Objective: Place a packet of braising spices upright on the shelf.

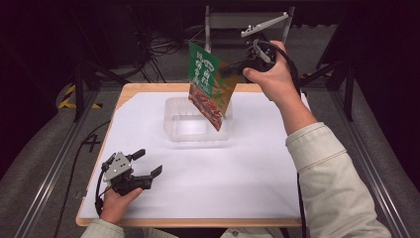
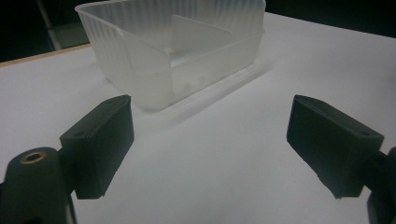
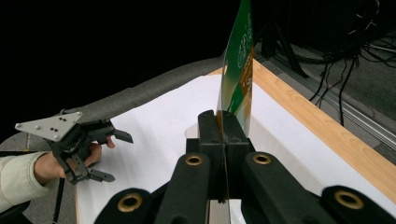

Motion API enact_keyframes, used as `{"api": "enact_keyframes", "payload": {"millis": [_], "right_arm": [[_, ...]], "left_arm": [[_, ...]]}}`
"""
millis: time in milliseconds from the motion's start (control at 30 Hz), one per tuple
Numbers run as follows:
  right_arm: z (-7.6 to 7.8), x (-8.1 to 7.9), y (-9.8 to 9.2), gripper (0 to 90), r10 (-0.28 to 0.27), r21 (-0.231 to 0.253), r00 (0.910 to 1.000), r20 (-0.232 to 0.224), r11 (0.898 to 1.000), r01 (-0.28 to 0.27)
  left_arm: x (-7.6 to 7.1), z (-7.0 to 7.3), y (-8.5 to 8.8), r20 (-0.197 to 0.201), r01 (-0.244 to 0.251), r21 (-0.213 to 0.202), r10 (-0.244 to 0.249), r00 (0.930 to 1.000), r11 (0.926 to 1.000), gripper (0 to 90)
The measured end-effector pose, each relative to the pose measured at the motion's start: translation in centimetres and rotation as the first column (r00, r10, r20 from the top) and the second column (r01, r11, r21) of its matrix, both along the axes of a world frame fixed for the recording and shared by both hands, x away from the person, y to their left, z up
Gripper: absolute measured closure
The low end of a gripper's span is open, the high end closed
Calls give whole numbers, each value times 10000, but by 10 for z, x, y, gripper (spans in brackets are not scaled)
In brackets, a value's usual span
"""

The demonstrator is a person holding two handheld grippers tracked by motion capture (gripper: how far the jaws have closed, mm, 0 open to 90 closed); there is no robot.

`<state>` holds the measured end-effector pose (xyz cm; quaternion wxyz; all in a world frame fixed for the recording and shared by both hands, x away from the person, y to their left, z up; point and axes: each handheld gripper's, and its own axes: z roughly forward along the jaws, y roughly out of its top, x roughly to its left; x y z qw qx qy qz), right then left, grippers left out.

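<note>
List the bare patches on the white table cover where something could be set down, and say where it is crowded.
Free: the wide stretch between the translucent plastic tub and the left tool, and the right side beside the sleeve. Crowded: over the tub, where the right tool holds the green-and-red snack packet.

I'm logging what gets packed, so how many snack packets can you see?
1: a green and red snack packet, hanging from the shut right gripper above the clear plastic container.

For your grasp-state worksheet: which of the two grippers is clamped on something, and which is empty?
The right gripper is clamped on the green snack packet above the clear tub. The left gripper rests open near the table's front-left, holding nothing.
</note>
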<state>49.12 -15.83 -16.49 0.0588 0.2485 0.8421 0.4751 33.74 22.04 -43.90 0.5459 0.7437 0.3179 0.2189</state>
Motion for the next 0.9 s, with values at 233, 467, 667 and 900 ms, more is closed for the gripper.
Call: {"api": "enact_keyframes", "payload": {"millis": [233, 467, 667, 900], "right_arm": [[-3, 7, 13, 900, 90, 120, 9999, 77, 9999, -91], [-9, 13, 23, 900, 251, 343, 9993, 292, 9991, -260], [-15, 19, 32, 900, 264, 322, 9992, 302, 9991, -273], [-24, 25, 40, 900, 209, 262, 9996, 200, 9994, -214]], "left_arm": [[0, 0, 1, 14, 13, -1, -13, 10000, 10000, 157], [1, 0, 1, 4, 10, -47, -10, 10000, 10000, 157], [0, 0, 1, -21, 37, -65, -37, 10000, 10000, 157], [0, 0, 1, -18, 32, -85, -32, 10000, 10000, 157]]}}
